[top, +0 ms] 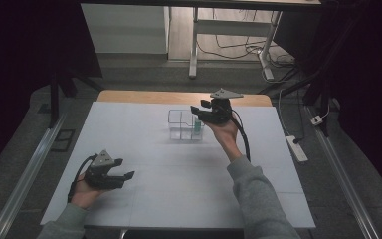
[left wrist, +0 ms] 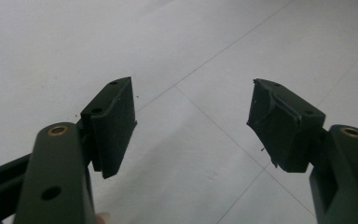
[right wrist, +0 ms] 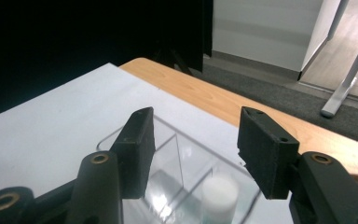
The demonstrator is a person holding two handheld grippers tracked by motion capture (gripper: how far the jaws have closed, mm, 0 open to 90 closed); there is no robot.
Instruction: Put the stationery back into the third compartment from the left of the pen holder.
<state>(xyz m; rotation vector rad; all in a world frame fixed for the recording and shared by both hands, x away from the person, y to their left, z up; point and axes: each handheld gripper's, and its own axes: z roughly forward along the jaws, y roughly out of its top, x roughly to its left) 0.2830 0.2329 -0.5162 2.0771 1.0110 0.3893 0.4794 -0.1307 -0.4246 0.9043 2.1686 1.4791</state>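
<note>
Right gripper (top: 202,110) above clear organizer (top: 184,124), jaws apart, white-capped bottle (right wrist: 219,192) below. Left gripper (top: 123,168) low over counter (top: 179,189), jaws apart, empty.

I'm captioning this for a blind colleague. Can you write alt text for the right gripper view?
The right gripper, jaws open, hovers over a clear divided organizer box that holds a white-capped bottle. The box sits on a white table cover, with a wooden table edge beyond.
</note>
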